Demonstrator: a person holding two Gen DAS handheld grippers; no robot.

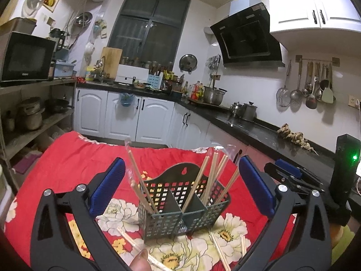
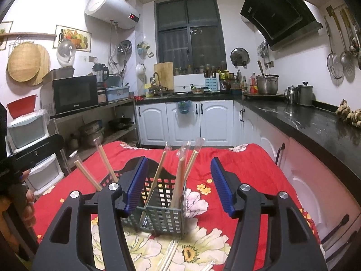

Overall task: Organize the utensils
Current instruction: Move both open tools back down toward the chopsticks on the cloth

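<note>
The left gripper (image 1: 181, 188) stands wide open and holds nothing; the basket (image 1: 167, 221) sits between and beyond its fingers without touching the pads. The right gripper (image 2: 179, 186) is partly open and also empty, with the same basket (image 2: 162, 220) ahead of it on the red floral cloth (image 1: 74, 158).

Progress: partly done. Several chopsticks (image 1: 198, 183) already stand tilted in the basket compartments, some in clear wrappers. Remaining work: loose chopsticks (image 1: 217, 248) lie on the cloth just in front of the basket, near both grippers. The exact count of loose pieces cannot be determined. Judged next step: pick up a loose pair.
</note>
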